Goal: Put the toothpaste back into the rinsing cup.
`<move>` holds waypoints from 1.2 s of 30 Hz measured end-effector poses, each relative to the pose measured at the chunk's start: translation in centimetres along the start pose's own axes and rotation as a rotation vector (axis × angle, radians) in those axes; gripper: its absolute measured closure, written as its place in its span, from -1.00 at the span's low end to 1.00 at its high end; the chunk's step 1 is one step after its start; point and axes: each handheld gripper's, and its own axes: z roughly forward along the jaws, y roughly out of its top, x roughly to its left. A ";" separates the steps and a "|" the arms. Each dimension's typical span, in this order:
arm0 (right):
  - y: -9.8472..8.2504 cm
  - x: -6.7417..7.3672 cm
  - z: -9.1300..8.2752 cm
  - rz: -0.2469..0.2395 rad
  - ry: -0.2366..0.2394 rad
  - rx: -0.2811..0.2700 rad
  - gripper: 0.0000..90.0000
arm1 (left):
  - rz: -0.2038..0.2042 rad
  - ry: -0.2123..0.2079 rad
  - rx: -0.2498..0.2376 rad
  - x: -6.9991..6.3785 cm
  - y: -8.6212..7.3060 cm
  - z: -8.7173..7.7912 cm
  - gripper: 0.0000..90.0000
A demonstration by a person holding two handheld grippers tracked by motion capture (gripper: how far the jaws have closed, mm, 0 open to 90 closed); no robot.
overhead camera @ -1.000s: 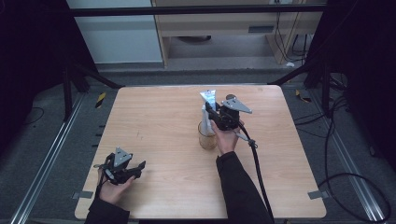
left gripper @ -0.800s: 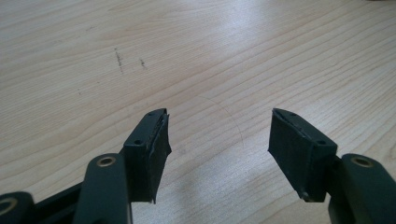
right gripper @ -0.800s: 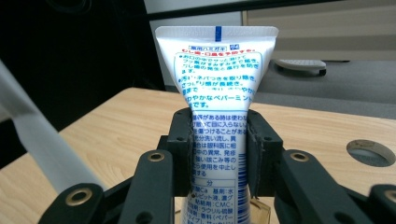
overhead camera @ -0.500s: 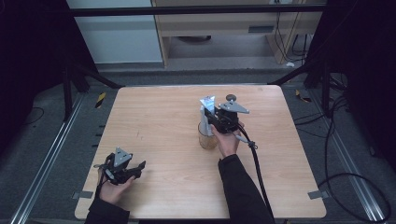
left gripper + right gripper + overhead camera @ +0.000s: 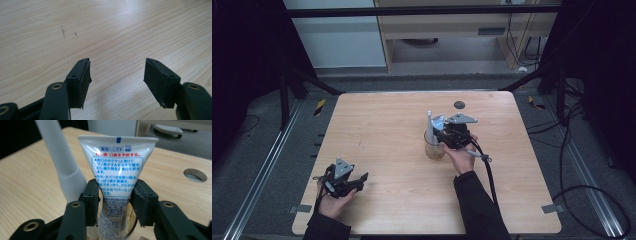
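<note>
Near the left edge of the light wooden table, the left gripper is resting with jaws wide and empty. Right of centre, the right gripper is straddling a white printed toothpaste tube standing in a clear glass cup; its jaws have just been opening.

My right gripper has just been opening, its 2 jaws flanking the upright toothpaste tube in a clear cup. Grey handle stands alongside.
</note>
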 end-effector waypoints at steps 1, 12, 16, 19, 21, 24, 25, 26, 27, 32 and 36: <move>-0.1 0.0 0.0 -0.007 0.000 0.018 0.21 | 0.000 -0.001 0.000 0.0 0.0 0.0 -0.18; -0.6 -0.7 -2.5 -0.035 -0.016 0.015 -0.06 | 0.002 0.001 0.003 0.0 0.0 0.0 -0.18; -0.7 -1.0 -3.8 -0.028 0.004 0.030 -0.21 | 0.004 0.001 0.005 -0.1 0.0 0.0 -0.18; -1.1 -1.2 -4.7 -0.007 0.024 0.032 -0.36 | 0.005 0.000 0.008 -0.1 0.0 0.0 -0.18; -1.5 -1.3 -5.2 0.011 0.039 0.038 -0.47 | 0.005 -0.001 0.009 -0.1 0.0 0.1 -0.18; -2.8 -1.6 -5.9 0.005 0.043 0.065 -0.61 | 0.005 -0.001 0.010 -0.1 0.0 0.1 -0.18; -3.1 -1.7 -6.1 0.005 0.047 0.070 -0.63 | 0.005 -0.001 0.011 -0.1 0.0 0.1 -0.19; -3.6 -1.8 -6.4 0.004 0.046 0.079 -0.66 | 0.005 -0.002 0.011 -0.1 0.0 0.1 -0.19; -4.0 -1.9 -6.6 0.000 0.042 0.087 -0.69 | 0.004 -0.002 0.012 -0.1 0.0 0.1 -0.19; -5.8 -2.5 -7.8 -0.011 0.018 0.112 -0.73 | 0.003 -0.004 0.016 -0.1 -0.1 0.1 -0.20; -7.1 -3.2 -9.0 -0.005 -0.011 0.119 -0.73 | 0.000 -0.007 0.016 0.0 -0.1 0.1 -0.21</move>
